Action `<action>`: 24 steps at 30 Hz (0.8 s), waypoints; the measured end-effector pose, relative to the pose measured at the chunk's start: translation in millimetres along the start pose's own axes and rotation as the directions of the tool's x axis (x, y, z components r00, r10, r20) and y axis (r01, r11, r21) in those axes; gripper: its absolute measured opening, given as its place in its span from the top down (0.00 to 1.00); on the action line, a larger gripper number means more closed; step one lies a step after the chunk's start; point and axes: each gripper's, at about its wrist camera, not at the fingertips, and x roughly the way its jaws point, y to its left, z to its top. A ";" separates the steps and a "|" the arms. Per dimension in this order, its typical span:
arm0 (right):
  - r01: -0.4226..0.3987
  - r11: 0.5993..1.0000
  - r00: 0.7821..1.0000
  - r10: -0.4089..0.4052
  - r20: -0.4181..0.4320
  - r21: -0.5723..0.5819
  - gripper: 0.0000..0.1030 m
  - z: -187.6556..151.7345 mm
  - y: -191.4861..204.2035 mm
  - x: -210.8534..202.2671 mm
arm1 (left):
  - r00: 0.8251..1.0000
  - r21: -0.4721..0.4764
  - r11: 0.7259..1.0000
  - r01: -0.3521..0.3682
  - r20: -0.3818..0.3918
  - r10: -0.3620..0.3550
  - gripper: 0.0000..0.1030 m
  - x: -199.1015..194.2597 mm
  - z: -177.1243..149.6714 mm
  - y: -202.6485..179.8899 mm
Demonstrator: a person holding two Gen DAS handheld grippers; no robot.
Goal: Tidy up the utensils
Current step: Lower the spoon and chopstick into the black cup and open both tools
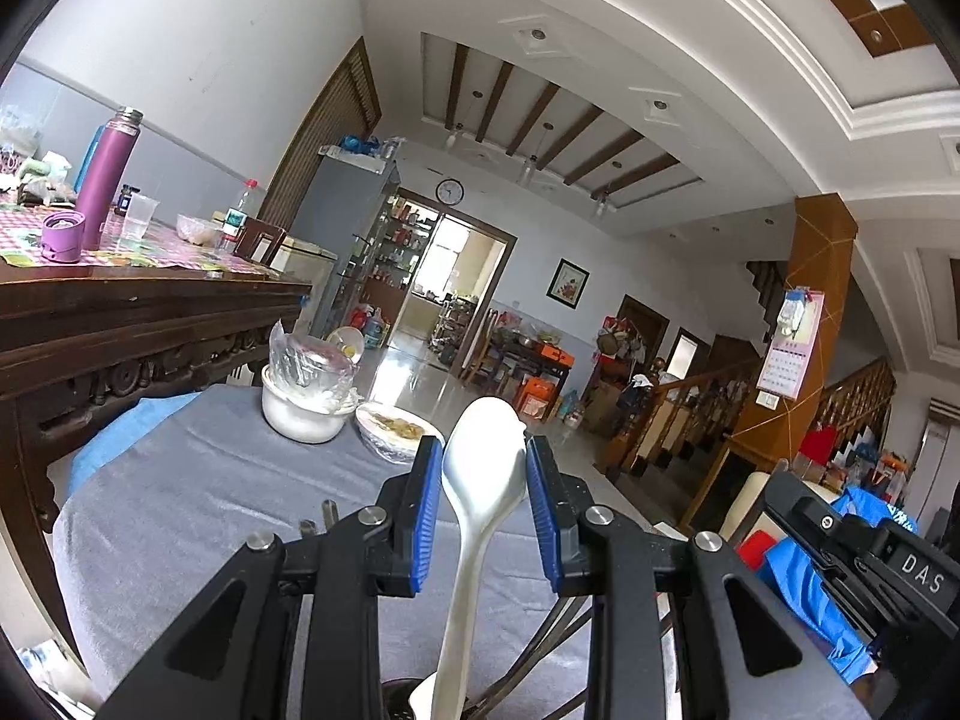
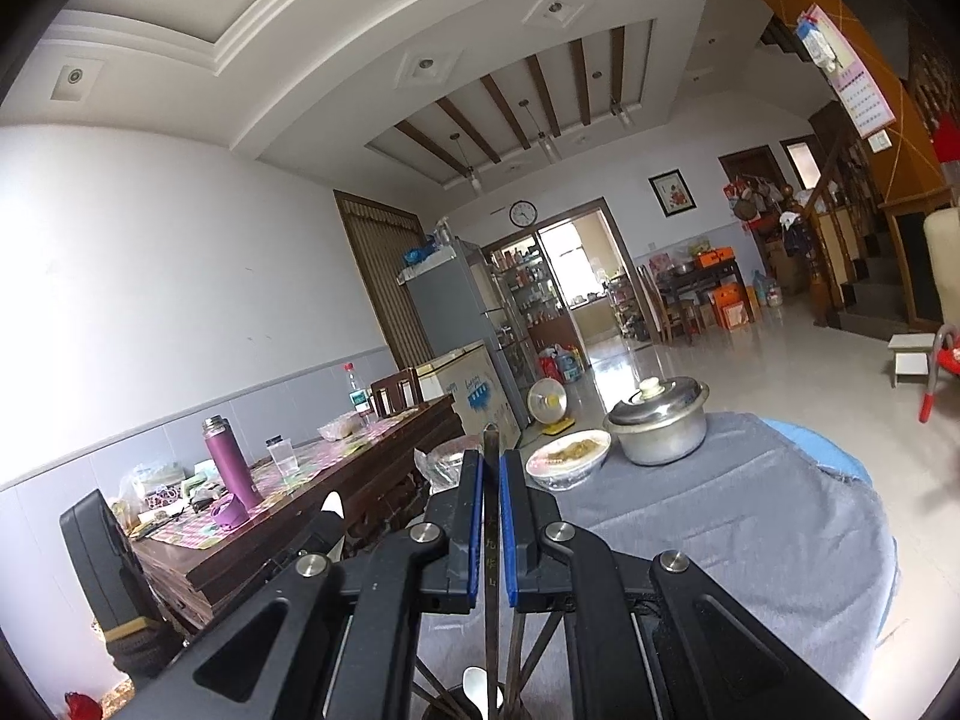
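My left gripper (image 1: pixel 483 450) is shut on a white ceramic spoon (image 1: pixel 480 480). Its blue pads press the sides of the spoon's bowl, and the handle runs down into a dark utensil holder (image 1: pixel 397 697) at the bottom edge. In the right wrist view my right gripper (image 2: pixel 492 461) is shut on a dark chopstick (image 2: pixel 491 546) that stands upright. Below it, several more chopsticks (image 2: pixel 528 654) and a white spoon (image 2: pixel 475 684) stand in the same holder (image 2: pixel 447 705). The right gripper's black body (image 1: pixel 864 558) shows at the right of the left wrist view.
The holder stands on a round table with a grey cloth (image 2: pixel 738 516). On the cloth are a lidded metal pot (image 2: pixel 657 420), a dish of food (image 2: pixel 567 455) and a white bowl under plastic wrap (image 1: pixel 303 402). A long dark wooden table (image 2: pixel 288 516) carries a purple flask (image 2: pixel 231 468).
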 end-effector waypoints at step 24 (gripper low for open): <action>-0.006 1.000 0.999 0.006 -0.041 -0.010 0.94 -8.3 1.3 9.2 | 0.994 -0.090 0.990 0.106 -0.027 -0.109 0.71 6.0 -6.4 12.1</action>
